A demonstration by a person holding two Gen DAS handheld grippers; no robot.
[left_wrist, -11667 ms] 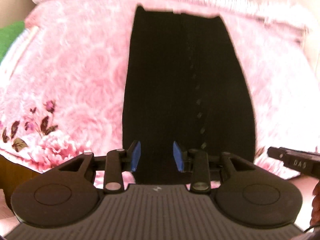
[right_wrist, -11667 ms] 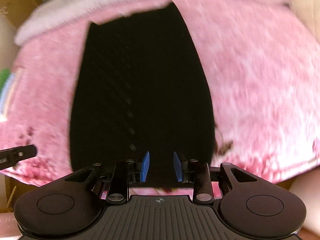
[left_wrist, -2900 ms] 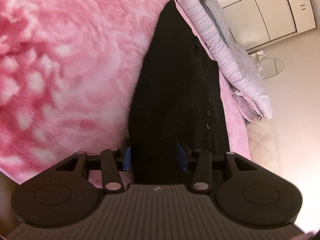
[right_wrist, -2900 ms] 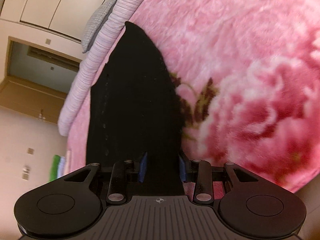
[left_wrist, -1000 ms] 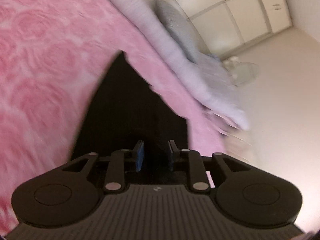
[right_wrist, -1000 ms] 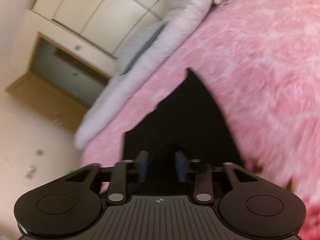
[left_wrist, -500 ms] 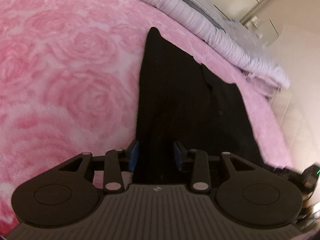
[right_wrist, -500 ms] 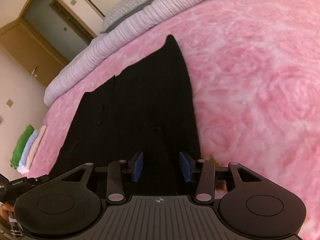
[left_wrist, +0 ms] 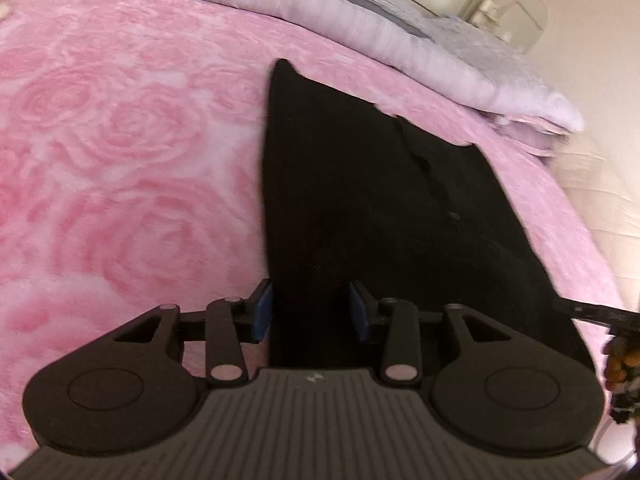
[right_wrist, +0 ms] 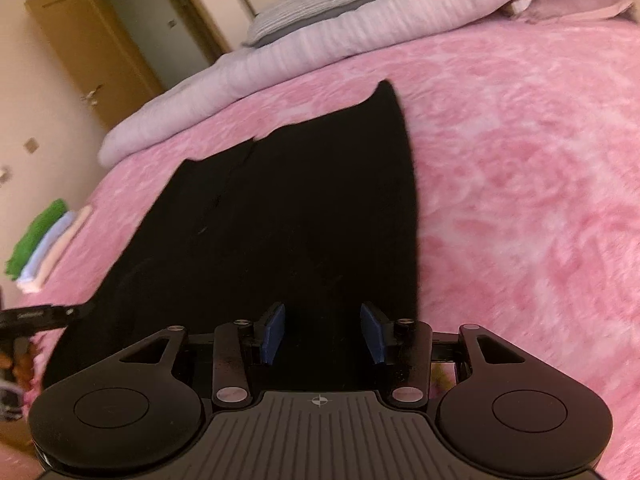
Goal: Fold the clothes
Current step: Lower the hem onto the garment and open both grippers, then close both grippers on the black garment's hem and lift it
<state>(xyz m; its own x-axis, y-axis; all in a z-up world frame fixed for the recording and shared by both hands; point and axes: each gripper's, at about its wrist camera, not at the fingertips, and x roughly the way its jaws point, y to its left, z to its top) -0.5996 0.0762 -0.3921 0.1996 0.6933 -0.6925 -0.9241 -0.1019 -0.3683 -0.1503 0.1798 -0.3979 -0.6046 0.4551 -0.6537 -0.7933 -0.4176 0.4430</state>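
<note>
Black garment lies flat on the pink blanket of the bed, a long dark panel with a line of small buttons off-centre.

Long axis runs away from me, near hem at my grippers, far end pointing to the rolled lilac duvet at the head of the bed. Far edge shows a raised corner each side.

Left gripper sits at the near left corner, jaws parted, cloth lying between them, not pinched. Right gripper likewise at the near right corner, spread wide, gripping nothing I can see.

Judgement: I'm at the near hem, either about to grasp for a lengthwise fold or just having laid the hem down. The frames fit both, so I commit to neither.

Folded stack sits at the bed's far left edge.
</note>
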